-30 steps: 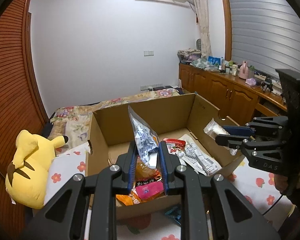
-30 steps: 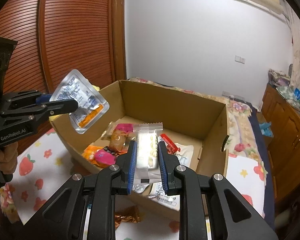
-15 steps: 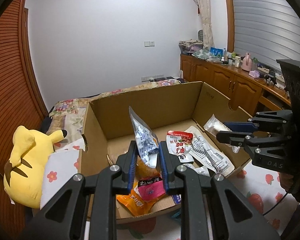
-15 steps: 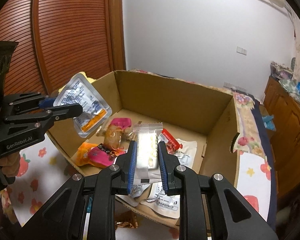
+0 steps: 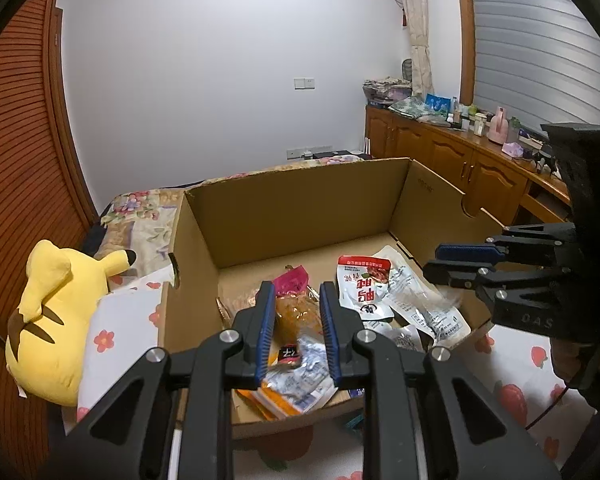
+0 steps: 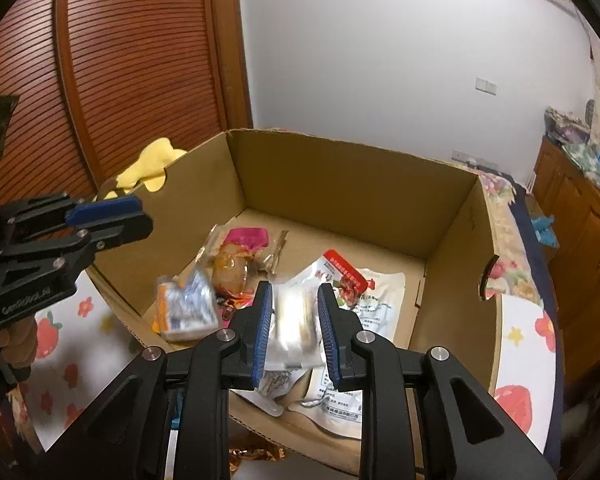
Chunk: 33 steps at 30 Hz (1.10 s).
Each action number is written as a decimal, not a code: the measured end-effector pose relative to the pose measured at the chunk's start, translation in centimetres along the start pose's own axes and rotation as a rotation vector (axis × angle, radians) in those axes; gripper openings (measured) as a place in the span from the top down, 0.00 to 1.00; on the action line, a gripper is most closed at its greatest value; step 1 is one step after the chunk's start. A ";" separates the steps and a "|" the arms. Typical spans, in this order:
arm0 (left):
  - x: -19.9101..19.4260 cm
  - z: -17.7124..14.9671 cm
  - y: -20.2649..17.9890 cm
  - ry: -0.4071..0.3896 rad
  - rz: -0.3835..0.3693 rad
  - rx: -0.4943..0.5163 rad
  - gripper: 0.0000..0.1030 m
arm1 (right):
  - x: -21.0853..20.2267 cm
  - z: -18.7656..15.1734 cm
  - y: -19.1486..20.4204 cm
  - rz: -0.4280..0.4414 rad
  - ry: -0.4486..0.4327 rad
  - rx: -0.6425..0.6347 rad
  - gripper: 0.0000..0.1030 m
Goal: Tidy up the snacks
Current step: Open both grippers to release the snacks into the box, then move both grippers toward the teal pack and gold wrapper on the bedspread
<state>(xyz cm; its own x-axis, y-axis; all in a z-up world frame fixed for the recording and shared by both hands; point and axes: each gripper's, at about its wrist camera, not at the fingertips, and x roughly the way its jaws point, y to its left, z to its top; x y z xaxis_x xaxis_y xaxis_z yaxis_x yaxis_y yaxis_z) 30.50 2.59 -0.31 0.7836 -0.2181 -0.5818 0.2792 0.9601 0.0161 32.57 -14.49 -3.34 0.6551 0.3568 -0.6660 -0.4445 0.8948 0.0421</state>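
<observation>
Snack packets lay heaped in the open cardboard box (image 5: 300,204) on the strawberry-print bedspread (image 6: 528,328): a red-topped white pouch (image 5: 362,286), a pink-headed packet with a brown filling (image 5: 294,304), a foil blue-and-white packet with an orange edge (image 6: 186,310), and a clear packet of pale biscuits (image 6: 294,320), blurred as if falling. They looked light, thin and crinkly, the foil probably slippery, the biscuits likely to crack under a hard squeeze; a sealed flat edge or corner seemed the safest place to pinch each one. In the left wrist view the left gripper (image 5: 294,322) hung over the near side of the box with its blue pads spread and nothing between them. The right gripper (image 6: 294,322) hung just above the box's near wall, pads likewise parted, the biscuit packet showing between them but loose. Half a second earlier the left gripper had been pinching the foil packet upright and the right had been clamped on the biscuit packet; both had since let go, and the foil packet now lay flat in the box's near left corner. A yellow Pikachu plush (image 5: 56,316) lay beside the box.
</observation>
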 end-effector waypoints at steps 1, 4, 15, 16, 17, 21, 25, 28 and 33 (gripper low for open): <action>-0.1 -0.1 0.1 -0.001 0.000 0.000 0.79 | 0.0 0.0 -0.1 0.001 0.001 0.003 0.78; -0.7 -0.3 0.1 -0.008 0.000 -0.001 0.79 | -0.3 -0.1 0.0 -0.007 -0.005 0.005 0.78; -5.1 -1.3 -0.8 -0.058 -0.008 0.008 0.77 | -3.9 -0.9 1.3 -0.031 -0.047 0.006 0.73; -5.4 -1.5 -0.9 -0.061 -0.010 0.007 0.77 | -4.7 -1.1 1.6 -0.032 -0.057 0.004 0.73; -5.8 -1.6 -1.0 -0.064 -0.013 0.007 0.77 | -5.2 -1.2 1.9 -0.032 -0.064 0.002 0.72; -7.5 -2.5 -1.4 -0.076 -0.021 0.008 0.75 | -7.2 -1.9 2.9 -0.029 -0.084 0.000 0.69; -9.0 -3.4 -1.9 -0.087 -0.031 0.004 0.73 | -9.0 -2.9 4.1 -0.031 -0.095 -0.003 0.67; -9.9 -4.2 -2.2 -0.086 -0.031 0.008 0.73 | -9.8 -3.9 4.7 -0.031 -0.093 -0.002 0.64; -10.6 -5.8 -2.6 -0.073 -0.036 0.003 0.73 | -10.2 -5.5 5.4 -0.036 -0.072 0.007 0.63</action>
<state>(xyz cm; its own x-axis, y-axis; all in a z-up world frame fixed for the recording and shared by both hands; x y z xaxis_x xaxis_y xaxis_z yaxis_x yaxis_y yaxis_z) 18.30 3.44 1.13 0.8116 -0.2644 -0.5209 0.3090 0.9511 -0.0012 20.10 -14.74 -0.46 0.7129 0.3425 -0.6119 -0.4155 0.9092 0.0247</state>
